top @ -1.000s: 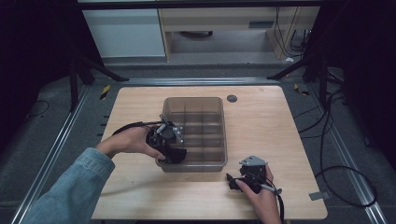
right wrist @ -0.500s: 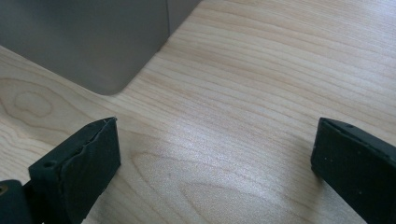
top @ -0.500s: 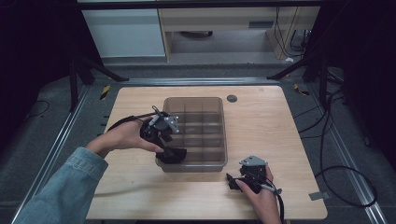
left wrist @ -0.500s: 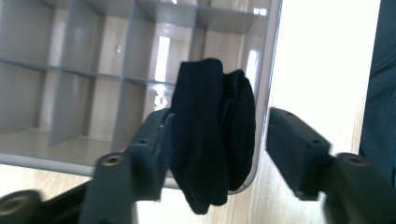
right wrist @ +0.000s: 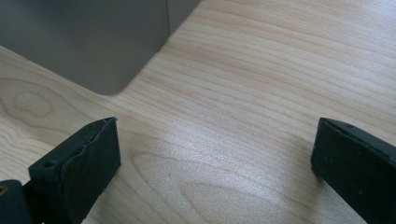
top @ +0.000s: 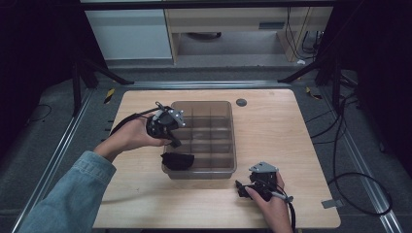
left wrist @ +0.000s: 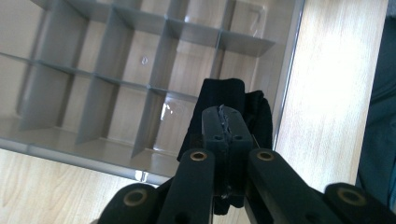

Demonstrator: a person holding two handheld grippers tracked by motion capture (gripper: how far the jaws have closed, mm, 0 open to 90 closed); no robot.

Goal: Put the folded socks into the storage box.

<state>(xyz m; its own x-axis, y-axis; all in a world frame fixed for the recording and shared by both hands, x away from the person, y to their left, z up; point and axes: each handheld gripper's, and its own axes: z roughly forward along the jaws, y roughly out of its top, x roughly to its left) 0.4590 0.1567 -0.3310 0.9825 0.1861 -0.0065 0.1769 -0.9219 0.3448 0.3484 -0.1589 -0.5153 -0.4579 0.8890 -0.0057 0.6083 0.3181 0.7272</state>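
A clear grey divided bin (top: 201, 103) stands mid-table. A black bundle of cloth (top: 177, 160) lies in its near-left corner compartment. My left gripper (top: 174, 143) hovers just above and left of that bundle, apart from it. In the left gripper view the jaws (left wrist: 226, 114) have just been closing and now meet, shut with nothing between them, and the black cloth (left wrist: 259, 116) lies below and beyond their tips in the bin (left wrist: 70, 149). My right gripper (top: 239, 189) rests on the table near the bin's near-right corner. Its jaws (right wrist: 215, 144) stand open over bare wood.
The wooden table (top: 272, 131) has bare room to the right of the bin and along its front edge. A small dark round disc (top: 241, 102) sits near the back edge. Cables trail on the floor at right. The bin's corner (right wrist: 112, 70) lies just beyond my right gripper.
My left gripper has let go of the black cloth, which stays in the bin's corner. It has risen away from the cloth and its jaws have closed. The right hand has kept still.
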